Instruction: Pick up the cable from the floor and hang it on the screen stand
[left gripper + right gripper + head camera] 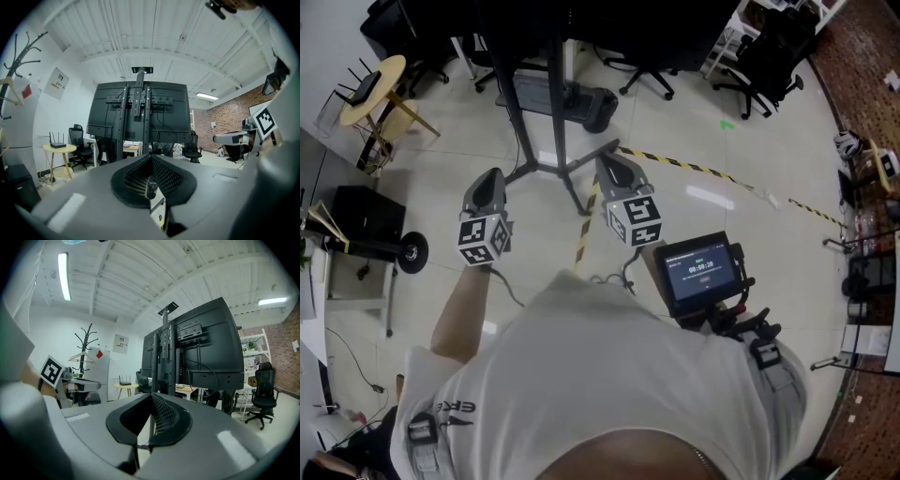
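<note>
A small display (701, 267) at the person's chest shows a timer, seemingly 00:00:20; the shirt (609, 375) carries the letters "ERE". The left gripper (494, 175) and right gripper (609, 161), jaws closed and empty, face the screen stand (139, 101) just ahead. The cable cannot be picked out.

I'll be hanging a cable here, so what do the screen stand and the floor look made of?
Screen stand: probably metal, painted matt black, given its slim rigid posts and legs. Floor: likely polished tile, pale and glossy, since it shows bright reflections.
</note>
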`<state>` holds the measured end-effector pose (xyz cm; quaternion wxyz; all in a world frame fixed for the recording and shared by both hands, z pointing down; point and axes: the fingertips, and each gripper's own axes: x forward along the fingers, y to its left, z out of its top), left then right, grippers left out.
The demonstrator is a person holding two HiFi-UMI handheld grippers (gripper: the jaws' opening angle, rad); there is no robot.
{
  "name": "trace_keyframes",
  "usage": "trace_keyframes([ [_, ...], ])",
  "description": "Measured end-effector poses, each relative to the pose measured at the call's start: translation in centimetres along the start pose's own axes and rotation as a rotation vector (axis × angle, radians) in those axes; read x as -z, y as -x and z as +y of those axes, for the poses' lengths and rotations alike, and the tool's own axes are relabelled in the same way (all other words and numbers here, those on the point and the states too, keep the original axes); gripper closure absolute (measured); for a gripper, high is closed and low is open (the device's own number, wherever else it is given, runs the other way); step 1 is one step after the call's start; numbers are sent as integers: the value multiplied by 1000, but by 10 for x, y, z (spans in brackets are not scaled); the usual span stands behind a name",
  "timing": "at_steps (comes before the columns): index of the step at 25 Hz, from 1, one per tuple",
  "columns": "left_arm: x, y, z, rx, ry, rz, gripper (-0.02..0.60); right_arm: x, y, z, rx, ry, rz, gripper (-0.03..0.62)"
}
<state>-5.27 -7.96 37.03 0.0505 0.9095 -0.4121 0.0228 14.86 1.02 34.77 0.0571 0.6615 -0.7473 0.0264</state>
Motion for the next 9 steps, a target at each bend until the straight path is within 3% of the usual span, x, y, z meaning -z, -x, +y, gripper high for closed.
trace_keyframes([
  [9,-11,6,6,-22,5,-26,578,-12,-6,10,-24,17,-17,583],
])
